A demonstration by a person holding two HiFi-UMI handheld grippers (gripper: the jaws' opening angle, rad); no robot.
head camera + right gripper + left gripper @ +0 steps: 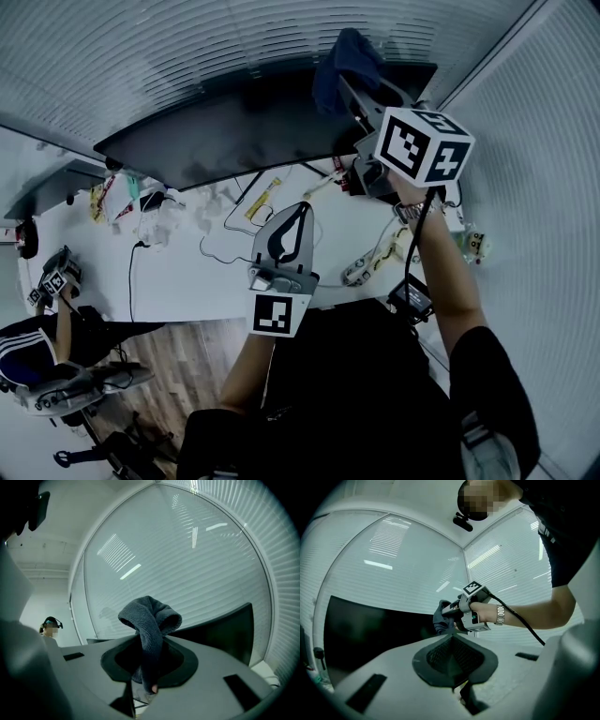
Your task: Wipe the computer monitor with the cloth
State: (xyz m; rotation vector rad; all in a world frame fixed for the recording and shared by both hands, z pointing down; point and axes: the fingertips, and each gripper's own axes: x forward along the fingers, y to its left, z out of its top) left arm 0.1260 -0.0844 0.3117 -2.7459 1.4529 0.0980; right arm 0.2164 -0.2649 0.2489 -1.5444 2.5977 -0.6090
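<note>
A wide, curved black monitor (234, 131) spans the back of the white desk (187, 272). My right gripper (354, 92) is raised at the monitor's upper right and is shut on a dark blue cloth (345, 58), which bunches up over the screen's top edge. In the right gripper view the cloth (151, 620) stands up out of the gripper (147, 644), with the monitor (225, 630) behind it. My left gripper (298, 212) hovers over the desk in front of the screen, shut and holding nothing. The left gripper view looks past its gripper (452, 638) at the cloth (440, 617) and the monitor (370, 625).
Cables (230, 225), yellow packets (264, 199) and small clutter lie on the desk below the screen. White window blinds (141, 56) fill the background. Another person (56, 328) sits at the lower left over a wooden floor (187, 366).
</note>
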